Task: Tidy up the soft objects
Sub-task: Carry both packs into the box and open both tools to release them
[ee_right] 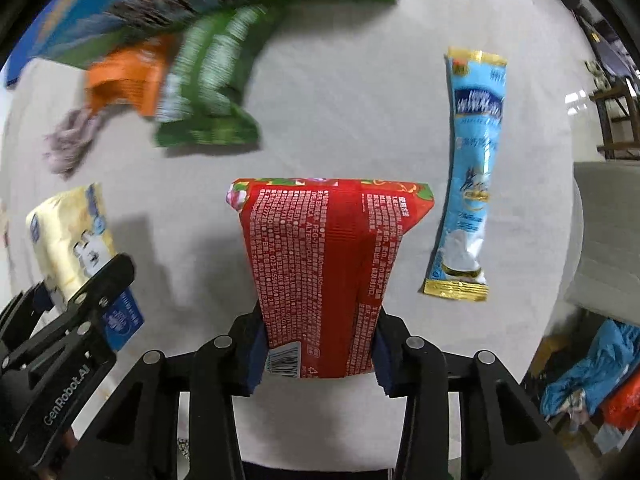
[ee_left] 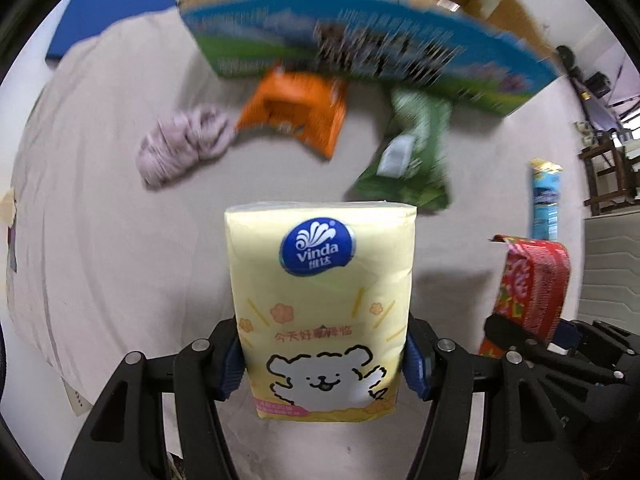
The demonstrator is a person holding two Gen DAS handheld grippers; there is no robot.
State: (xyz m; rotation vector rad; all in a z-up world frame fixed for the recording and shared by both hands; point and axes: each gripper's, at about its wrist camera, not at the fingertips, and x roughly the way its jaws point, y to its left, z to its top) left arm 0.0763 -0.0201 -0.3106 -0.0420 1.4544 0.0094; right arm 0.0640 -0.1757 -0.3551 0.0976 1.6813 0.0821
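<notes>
Yellow tissue pack (ee_left: 320,312): centre of the left wrist view, lifted off the cloth, pinched at its lower sides by the left gripper (ee_left: 324,364); its jaws are clamped on the pack's flanks, blue pads (ee_left: 231,364) pressing in. Glossy film over a soft rectangular block, a cartoon bear printed low and a blue round logo high.

Red packet (ee_right: 320,272): centre of the right wrist view, held upright by the right gripper (ee_right: 318,356), whose jaws are closed on its lower end near the barcode. Crinkly printed foil, flat-ended and narrowed where squeezed (the waist suggests soft filling).

Why held so: judged from the task, both are probably being carried toward the open box (ee_left: 360,48) at the top of the left view; low grips leave the bulk forward, easy to drop in.

Box: blurred cardboard, blue and green print outside, brown flaps inside.

Green pouch (ee_right: 208,92): upper left of the right view, lying just below the box, wrinkled film.

Orange bag (ee_left: 296,116): upper centre of the left view, beside the green pouch, open-mouthed.

Mauve cloth bundle (ee_left: 184,144): left of the orange bag, ribbed knit, bunched.

Blue sachet (ee_right: 472,168): right side of the right view, long, flat, gold-sealed ends, apart from the rest.

Surface (ee_right: 340,128): pale cloth cover, smooth with faint creases.
</notes>
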